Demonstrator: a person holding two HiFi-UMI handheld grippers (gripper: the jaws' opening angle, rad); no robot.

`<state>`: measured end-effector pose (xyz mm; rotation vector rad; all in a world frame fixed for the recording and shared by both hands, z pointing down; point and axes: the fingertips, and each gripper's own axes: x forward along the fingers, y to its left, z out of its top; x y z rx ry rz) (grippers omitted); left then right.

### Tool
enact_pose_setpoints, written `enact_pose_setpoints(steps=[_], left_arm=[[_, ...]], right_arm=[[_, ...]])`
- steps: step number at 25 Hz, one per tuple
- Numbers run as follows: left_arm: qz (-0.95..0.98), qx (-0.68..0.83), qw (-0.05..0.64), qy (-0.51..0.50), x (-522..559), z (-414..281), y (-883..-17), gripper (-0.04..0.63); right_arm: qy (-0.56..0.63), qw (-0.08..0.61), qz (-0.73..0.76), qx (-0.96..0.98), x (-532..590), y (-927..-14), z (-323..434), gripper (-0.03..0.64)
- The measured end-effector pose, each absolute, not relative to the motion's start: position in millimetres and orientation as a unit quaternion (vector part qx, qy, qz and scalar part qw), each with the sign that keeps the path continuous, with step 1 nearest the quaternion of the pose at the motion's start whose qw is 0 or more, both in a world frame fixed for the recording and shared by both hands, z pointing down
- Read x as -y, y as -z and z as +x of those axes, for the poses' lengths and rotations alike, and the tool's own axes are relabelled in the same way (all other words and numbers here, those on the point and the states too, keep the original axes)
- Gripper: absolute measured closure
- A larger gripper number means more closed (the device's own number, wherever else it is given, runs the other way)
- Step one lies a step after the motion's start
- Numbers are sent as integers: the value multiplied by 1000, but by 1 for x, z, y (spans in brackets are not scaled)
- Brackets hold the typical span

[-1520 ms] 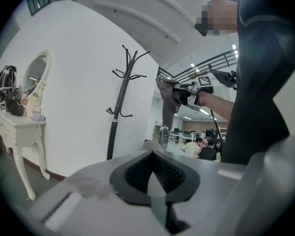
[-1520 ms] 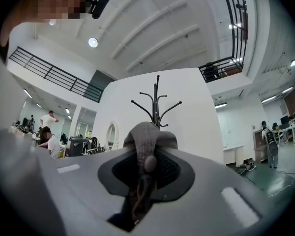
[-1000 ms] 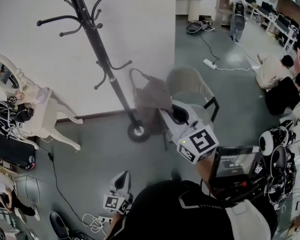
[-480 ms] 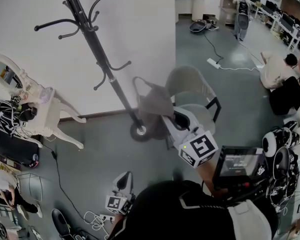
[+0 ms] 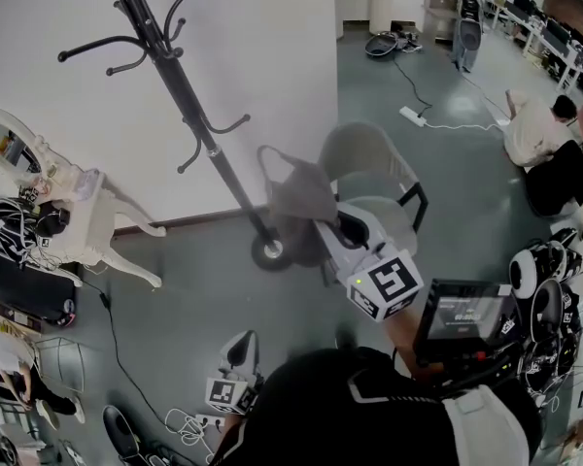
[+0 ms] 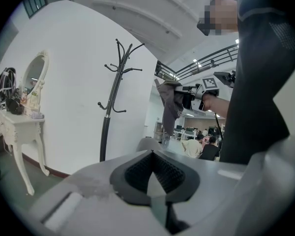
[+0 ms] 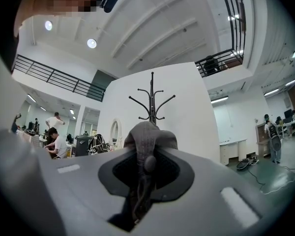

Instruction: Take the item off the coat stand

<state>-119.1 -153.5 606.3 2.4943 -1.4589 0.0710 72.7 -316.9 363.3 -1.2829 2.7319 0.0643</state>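
Observation:
A black coat stand (image 5: 185,95) rises against the white wall, its hooks bare. A grey fabric bag (image 5: 296,197) with a strap loop hangs off to the right of the stand's pole, in front of a chair and clear of the hooks. My right gripper (image 5: 332,229) is shut on the bag's top; in the right gripper view grey fabric (image 7: 146,146) fills the gap between the jaws, with the coat stand (image 7: 152,100) behind. My left gripper (image 5: 240,346) hangs low near the person's body, shut and empty. The left gripper view shows the bag (image 6: 171,104) held up beside the coat stand (image 6: 115,90).
A grey chair (image 5: 369,163) stands just behind the bag. A white dressing table (image 5: 83,212) with an oval mirror sits at the left wall. People (image 5: 539,134) sit on the floor at the right. A small monitor (image 5: 463,318) and cables are near the person.
The right gripper and the grey bag have stayed almost in place; the bag has swung slightly. The head view has drifted a little. The left gripper has not moved.

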Motion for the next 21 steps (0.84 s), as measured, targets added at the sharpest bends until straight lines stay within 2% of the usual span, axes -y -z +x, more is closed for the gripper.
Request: enact_pose_setpoints(steps=[7,21], left_arm=[[861,498,104,-31,158,-126,-610,578],[857,501,119,-15,160,-129,-607,578]], right_arm=[[-24,57,-426,-903,320,-365,71,569],[-24,54,-425,-903,323,-366,62,569]])
